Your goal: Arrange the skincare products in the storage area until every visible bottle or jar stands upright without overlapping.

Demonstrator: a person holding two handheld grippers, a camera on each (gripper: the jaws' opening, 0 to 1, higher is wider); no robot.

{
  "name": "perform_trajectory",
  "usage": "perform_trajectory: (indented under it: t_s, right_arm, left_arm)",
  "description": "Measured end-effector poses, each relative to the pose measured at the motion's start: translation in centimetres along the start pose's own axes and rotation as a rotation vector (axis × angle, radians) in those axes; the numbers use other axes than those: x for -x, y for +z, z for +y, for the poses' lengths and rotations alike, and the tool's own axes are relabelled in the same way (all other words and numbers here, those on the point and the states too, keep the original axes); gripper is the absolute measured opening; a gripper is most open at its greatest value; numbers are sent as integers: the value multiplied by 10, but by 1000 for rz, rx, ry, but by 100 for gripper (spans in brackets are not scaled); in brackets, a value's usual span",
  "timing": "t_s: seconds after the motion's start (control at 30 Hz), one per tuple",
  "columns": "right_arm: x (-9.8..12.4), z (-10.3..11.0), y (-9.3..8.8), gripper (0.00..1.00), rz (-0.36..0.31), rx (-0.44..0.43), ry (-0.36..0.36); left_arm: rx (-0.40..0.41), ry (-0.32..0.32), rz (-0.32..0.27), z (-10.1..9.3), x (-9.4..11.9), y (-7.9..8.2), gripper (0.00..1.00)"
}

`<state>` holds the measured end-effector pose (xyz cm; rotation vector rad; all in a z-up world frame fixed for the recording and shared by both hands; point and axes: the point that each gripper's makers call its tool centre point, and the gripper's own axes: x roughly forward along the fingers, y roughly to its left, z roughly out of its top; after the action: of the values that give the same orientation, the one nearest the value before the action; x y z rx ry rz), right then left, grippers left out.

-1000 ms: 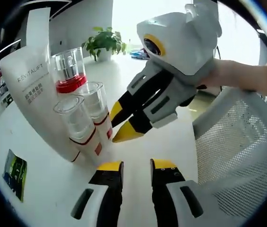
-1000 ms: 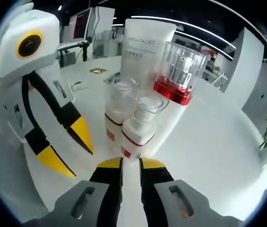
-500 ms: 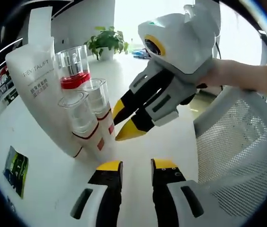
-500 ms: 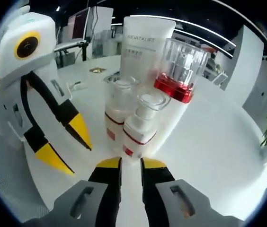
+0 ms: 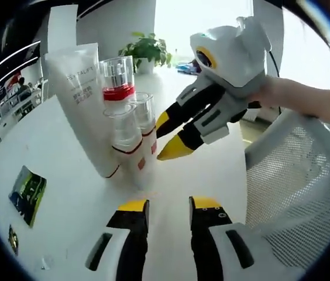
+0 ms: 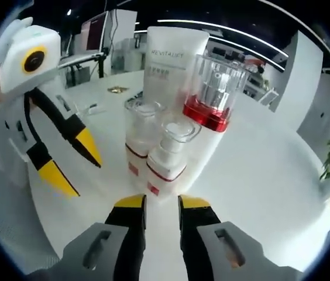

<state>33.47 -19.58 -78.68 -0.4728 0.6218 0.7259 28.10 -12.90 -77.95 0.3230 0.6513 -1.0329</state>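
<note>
On the round white table (image 5: 65, 222), I see the tall white tube (image 5: 83, 99), the clear bottle with a red band (image 5: 118, 79) and two small clear-capped bottles (image 5: 136, 140) standing close together, all upright. I hold my left gripper (image 5: 168, 206) and right gripper (image 6: 156, 203) near them, jaws a little apart and empty. I think they wait close by so nothing tips.

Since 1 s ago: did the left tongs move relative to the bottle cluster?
Yes. In the right gripper view the left tongs have drawn back from the small bottles, and the gap to them is wider. The bottles stand in the same group against the white tube.
</note>
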Motion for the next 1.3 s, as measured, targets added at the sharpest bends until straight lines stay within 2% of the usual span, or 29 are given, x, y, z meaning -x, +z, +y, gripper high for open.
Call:
perform_trajectory:
  t_s: [0.3, 0.43, 0.67, 0.77, 0.87, 1.13, 1.2, 1.3]
  right_arm:
    - [5, -3, 0, 29, 2, 21, -21]
    - [7, -6, 1, 33, -6, -12, -28]
    - [10, -6, 6, 44, -30, -56, -27]
    - [11, -2, 11, 48, -61, -103, -3]
    - [11, -1, 12, 50, -69, -105, 0]
    - [11, 2, 13, 58, -67, -101, 8]
    - [10, 3, 8, 61, -41, -93, 8]
    - [10, 3, 10, 65, -56, -103, 7]
  left_arm:
    - [52, 53, -27, 7, 21, -9, 26]
    - [59, 67, -21, 5, 26, -14, 27]
    - [99, 113, -41, 13, 44, -16, 28]
    - [120, 165, -62, 23, 56, -17, 31]
    - [163, 194, -81, 30, 65, -20, 32]
    - [193, 279, -120, 48, 90, -24, 44]
    - [225, 298, -141, 53, 96, -24, 47]
    - [259, 336, -172, 61, 106, -24, 52]
